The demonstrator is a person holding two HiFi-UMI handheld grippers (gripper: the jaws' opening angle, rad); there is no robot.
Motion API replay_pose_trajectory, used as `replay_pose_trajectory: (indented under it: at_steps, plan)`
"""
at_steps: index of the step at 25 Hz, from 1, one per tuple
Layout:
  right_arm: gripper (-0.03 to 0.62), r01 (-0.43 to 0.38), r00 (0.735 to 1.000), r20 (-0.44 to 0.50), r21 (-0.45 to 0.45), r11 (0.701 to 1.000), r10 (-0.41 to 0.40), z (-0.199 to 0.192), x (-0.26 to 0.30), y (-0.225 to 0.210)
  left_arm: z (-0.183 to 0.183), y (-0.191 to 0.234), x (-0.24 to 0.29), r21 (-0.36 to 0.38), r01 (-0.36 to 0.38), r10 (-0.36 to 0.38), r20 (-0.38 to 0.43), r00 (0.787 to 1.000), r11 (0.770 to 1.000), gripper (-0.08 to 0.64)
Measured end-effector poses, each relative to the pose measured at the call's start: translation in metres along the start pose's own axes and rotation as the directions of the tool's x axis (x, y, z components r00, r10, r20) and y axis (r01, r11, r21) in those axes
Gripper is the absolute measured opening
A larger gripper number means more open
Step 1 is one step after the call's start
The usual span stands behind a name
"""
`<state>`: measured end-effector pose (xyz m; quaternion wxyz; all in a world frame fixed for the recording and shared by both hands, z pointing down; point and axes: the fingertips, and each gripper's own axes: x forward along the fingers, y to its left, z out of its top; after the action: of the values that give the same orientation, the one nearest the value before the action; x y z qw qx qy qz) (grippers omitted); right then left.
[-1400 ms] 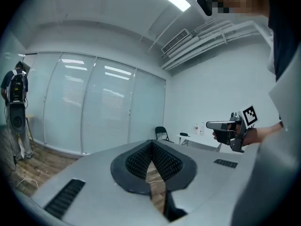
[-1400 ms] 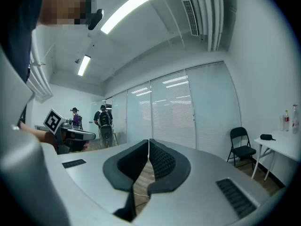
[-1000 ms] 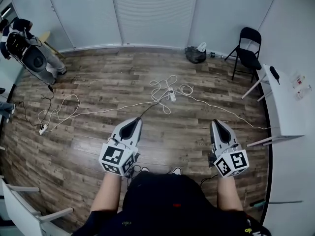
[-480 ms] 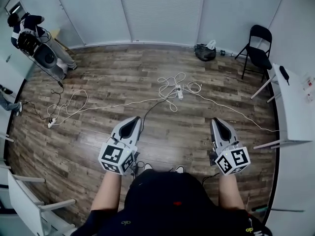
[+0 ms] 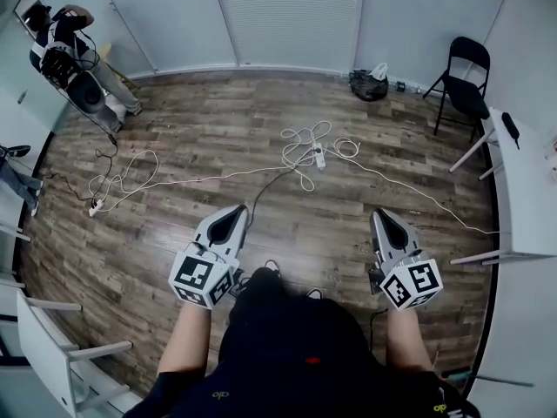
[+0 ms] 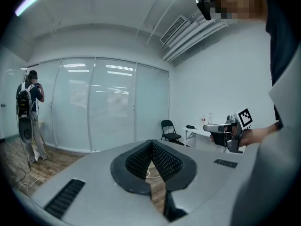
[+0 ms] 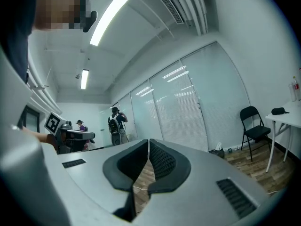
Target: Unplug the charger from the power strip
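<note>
A white power strip (image 5: 318, 156) lies on the wood floor in the middle of the room, amid loops of white cable (image 5: 300, 139). The charger on it is too small to make out. A dark cord (image 5: 268, 185) runs from the strip towards me. My left gripper (image 5: 231, 218) and right gripper (image 5: 381, 219) are held out level in front of my body, well short of the strip. Both are shut with nothing between the pads (image 6: 162, 160), (image 7: 160, 160). Each gripper view shows the other gripper off to the side.
A second strip with tangled cords (image 5: 96, 205) lies at the left. A person with a backpack (image 5: 70, 59) stands at the far left corner. A black folding chair (image 5: 462, 84), a dark bag (image 5: 369, 85) and a white table (image 5: 522, 190) line the right side. A white chair (image 5: 52, 355) is near left.
Both grippers have drifted slightly lower in the head view and stay shut. The floor scene has slid to the right and up as I moved, and the backpack person has shifted along the left wall.
</note>
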<state>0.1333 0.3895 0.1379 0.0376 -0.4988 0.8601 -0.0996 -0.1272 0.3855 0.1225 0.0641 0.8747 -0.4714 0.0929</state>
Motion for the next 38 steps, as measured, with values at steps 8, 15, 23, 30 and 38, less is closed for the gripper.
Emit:
replay_pose_trajectory:
  at_steps: [8,15,23,30,38]
  plan:
    - [0.028,0.050,0.998,-0.037,0.007,0.999,-0.050,-0.013,0.015,-0.033,-0.015,0.009,0.055,-0.040,0.034,-0.034,-0.014,0.999,0.999,0.018]
    - [0.028,0.130,0.989,-0.065,0.004,0.992,-0.129,-0.015,0.055,-0.080,-0.009,0.029,0.129,0.001,0.095,-0.095,-0.015,0.995,0.996,0.018]
    - [0.028,0.137,0.982,-0.132,-0.011,0.991,-0.137,-0.015,0.175,-0.090,-0.012,0.127,0.198,-0.050,0.110,-0.113,-0.055,0.992,0.993,0.018]
    - [0.028,0.123,0.977,-0.169,-0.045,0.991,-0.128,-0.002,0.299,-0.086,-0.005,0.235,0.254,-0.055,0.125,-0.129,-0.076,0.989,0.991,0.018]
    - [0.029,0.110,0.972,-0.198,-0.091,0.990,-0.127,0.007,0.378,-0.089,-0.004,0.316,0.293,-0.087,0.101,-0.108,-0.089,0.990,0.991,0.018]
